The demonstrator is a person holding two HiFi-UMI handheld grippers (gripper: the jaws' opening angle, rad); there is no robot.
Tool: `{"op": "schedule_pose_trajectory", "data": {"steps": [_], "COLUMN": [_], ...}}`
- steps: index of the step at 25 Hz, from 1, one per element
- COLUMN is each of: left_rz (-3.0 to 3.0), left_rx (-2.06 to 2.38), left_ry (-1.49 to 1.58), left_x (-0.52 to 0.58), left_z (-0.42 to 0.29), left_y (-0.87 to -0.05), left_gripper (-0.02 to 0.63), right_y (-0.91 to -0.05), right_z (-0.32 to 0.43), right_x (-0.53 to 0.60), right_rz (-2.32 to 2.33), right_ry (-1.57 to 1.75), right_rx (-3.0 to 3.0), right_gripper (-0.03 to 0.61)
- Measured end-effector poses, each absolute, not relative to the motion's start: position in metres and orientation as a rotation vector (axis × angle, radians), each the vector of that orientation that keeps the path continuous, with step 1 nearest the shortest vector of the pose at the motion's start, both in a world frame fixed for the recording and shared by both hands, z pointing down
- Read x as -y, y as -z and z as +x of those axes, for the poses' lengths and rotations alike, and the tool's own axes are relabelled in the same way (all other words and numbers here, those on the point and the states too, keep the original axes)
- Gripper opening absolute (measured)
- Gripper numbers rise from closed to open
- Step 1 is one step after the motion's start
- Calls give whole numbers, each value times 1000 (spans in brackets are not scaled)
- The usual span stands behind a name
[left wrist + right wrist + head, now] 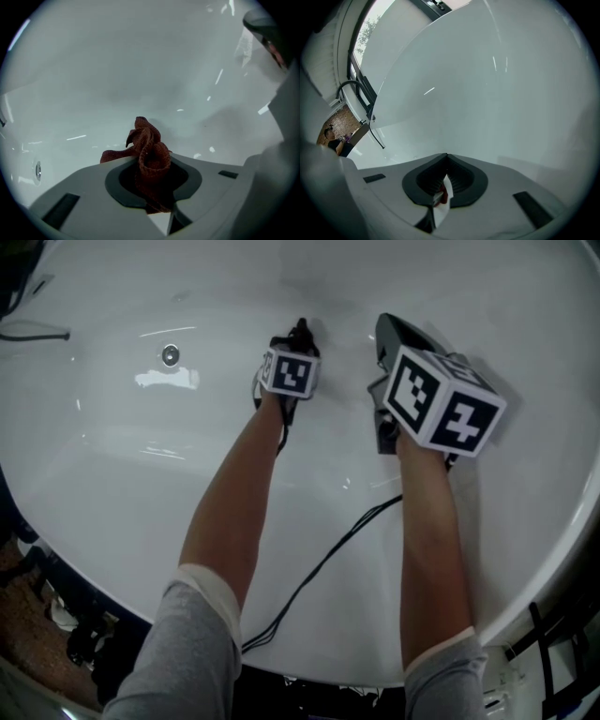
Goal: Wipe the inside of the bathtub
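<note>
Maroon cloth [149, 159] is hanging pinched in the left tongs [301, 332] over the bathtub [141, 456] floor.
Right tongs [446, 155] are hovering closed; wiping seems to be starting, likely calling for pressing down and sweeping.

A white bathtub [112, 474] fills nearly the whole view, its glossy inside curving from the near rim to the far wall. Two bare forearms reach into it from the near edge, each ending in a grey sleeve [192, 652] with a pale cuff. The left gripper [301, 332] points towards the far wall, with its marker cube [289, 372] facing up. Just to the right, the right gripper [389, 329] carries a larger-looking marker cube [441, 401], tilted. A black cable [319, 568] trails from the right gripper across the tub's near side. A round chrome fitting [170, 355] sits on the wall at far left.
</note>
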State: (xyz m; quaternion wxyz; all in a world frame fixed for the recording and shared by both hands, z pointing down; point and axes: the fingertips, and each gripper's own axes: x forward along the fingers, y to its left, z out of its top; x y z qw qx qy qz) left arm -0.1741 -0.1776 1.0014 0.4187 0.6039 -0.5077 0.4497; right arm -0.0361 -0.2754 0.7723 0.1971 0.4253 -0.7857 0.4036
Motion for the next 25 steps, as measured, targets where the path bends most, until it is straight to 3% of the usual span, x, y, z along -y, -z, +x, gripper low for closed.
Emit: {"op": "schedule_pose_trajectory", "data": {"steps": [6, 9, 19, 25], "left_rz": [1735, 1794, 1629, 1569], "left_rx": [1077, 998, 1342, 1416], "left_ry": [-1081, -1165, -1164, -1078], "left_x": [178, 184, 254, 258], "left_z": [-66, -48, -164, -169], "left_y": [-994, -993, -995, -994], "left_gripper": [87, 89, 89, 91], "right_y": [-765, -762, -763, -765], "right_z": [-36, -38, -35, -28], "right_x": [281, 283, 289, 291], "right_rz": [1187, 1185, 1211, 1235], "right_ry": [-1102, -1093, -1137, -1159], "right_rx": [2206, 2219, 2223, 2217], "right_gripper": [11, 11, 11, 11]}}
